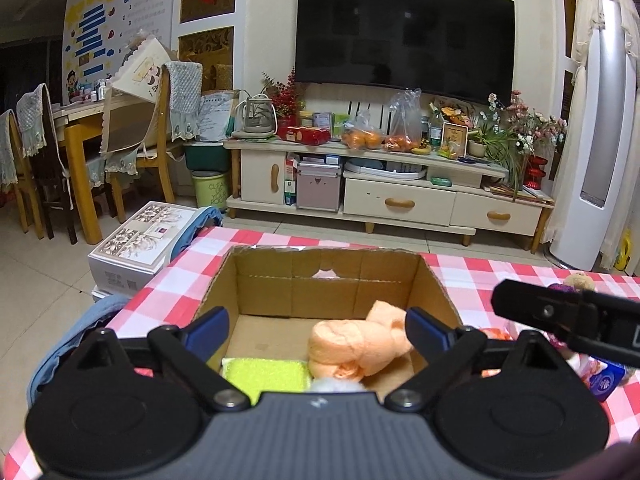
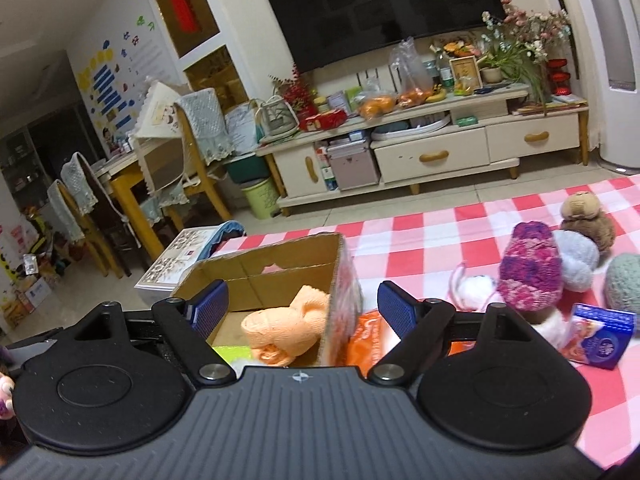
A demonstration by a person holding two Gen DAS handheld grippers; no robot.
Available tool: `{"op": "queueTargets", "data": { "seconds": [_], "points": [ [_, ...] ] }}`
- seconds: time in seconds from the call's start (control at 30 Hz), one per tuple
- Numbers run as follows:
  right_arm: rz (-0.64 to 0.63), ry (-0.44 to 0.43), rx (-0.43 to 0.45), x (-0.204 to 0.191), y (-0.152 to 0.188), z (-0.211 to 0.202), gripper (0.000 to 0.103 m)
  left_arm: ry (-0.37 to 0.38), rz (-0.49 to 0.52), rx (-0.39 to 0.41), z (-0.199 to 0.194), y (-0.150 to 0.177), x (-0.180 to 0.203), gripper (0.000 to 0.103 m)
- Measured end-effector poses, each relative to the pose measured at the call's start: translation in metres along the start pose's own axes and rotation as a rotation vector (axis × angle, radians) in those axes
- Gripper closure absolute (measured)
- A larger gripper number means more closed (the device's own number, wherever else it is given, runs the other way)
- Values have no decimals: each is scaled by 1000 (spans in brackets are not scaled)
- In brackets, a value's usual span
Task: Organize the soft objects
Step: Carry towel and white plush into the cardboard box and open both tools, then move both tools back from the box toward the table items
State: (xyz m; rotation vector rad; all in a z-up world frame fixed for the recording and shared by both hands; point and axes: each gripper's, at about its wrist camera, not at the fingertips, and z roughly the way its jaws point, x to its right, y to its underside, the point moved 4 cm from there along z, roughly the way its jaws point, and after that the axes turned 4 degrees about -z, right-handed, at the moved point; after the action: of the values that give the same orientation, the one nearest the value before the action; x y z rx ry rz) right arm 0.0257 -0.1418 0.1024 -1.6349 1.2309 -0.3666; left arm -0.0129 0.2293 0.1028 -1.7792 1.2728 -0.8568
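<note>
Closest to the left wrist camera, the left tool [image 1: 316, 330] hangs over the near edge of the cardboard box [image 1: 256, 276], fingers spread wide, nothing between them. Inside the box: a green sponge [image 1: 266, 374] flat at the near left, a white fluffy item [image 1: 338, 386] mostly hidden by the tool body at the near edge, and a rolled orange towel [image 1: 360, 342] near the right wall, close to the right blue finger pad [image 1: 426, 330]. Whether pad and towel touch, cannot tell.

The right tool [image 2: 304, 306] is also wide open and empty, sitting at the box's right wall, one finger over the box interior, the other outside it. From the left view its dark body shows at the right edge of frame. Just outside that wall lies an orange packet [image 2: 366, 340], partly hidden.

Further right on the red-and-white checked surface [image 2: 432, 236]: a blue tissue pack [image 2: 600, 338], a white plush [image 2: 476, 290], a purple-pink knit hat [image 2: 532, 268] touching a light blue knit hat [image 2: 576, 258], a grey-green knit item [image 2: 624, 284] at the frame edge, and a brown plush toy [image 2: 586, 216] farthest back.

Beyond the surface: a patterned box [image 1: 136, 240] on the floor, a TV cabinet [image 1: 400, 200] and a wall TV [image 1: 404, 36].
</note>
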Motion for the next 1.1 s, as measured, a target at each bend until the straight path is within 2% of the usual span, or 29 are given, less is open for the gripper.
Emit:
{"op": "queueTargets", "data": {
  "seconds": [0.13,0.23,0.43,0.87,1.1],
  "points": [
    [-8,23,15,3,1,-6,1,3,4,5,-2,-1,4,8],
    [-8,34,21,-6,-4,8,0,4,9,11,-3,-2,8,8],
    [-12,54,35,-5,-4,11,0,18,25,11,-4,-2,19,8],
    [11,89,53,-2,-3,11,0,21,72,14,-1,2,49,1],
    [7,121,75,-5,-1,11,0,40,102,7,0,5,66,1]
  ]
}}
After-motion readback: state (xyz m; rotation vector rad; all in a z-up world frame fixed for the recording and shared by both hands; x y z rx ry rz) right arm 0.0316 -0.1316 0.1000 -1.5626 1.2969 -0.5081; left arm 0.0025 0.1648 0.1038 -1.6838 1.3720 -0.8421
